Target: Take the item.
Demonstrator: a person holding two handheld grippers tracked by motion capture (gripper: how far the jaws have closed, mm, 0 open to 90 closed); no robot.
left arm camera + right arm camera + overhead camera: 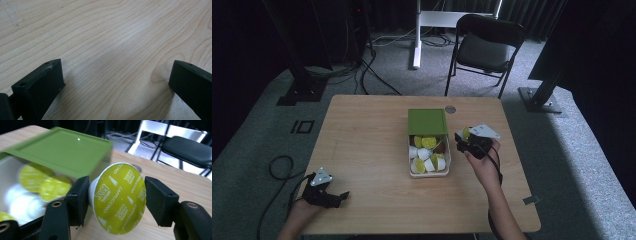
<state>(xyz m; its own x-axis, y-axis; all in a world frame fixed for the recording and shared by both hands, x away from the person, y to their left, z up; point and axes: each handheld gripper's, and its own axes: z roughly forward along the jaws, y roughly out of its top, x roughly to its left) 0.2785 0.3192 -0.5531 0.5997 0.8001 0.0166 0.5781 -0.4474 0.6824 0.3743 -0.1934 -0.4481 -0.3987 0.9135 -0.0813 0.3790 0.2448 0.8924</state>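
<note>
Wood table (372, 150); right gripper (117, 197) grasps capsule (117, 197) beside box (447, 167) (lid ajar) — left gripper (117, 80) agape.

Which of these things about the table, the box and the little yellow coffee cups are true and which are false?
1. The right hand-held gripper holds a yellow-lidded capsule between its jaws. True.
2. The left hand-held gripper is holding a capsule too. False: its jaws stand apart over bare table with nothing between them.
3. The box has capsules in it. True.
4. The green lid is red and lies on the floor. False: it is green and sits at the far end of the box.
5. A person sits on the black chair. False: the chair has nobody on it.
</note>
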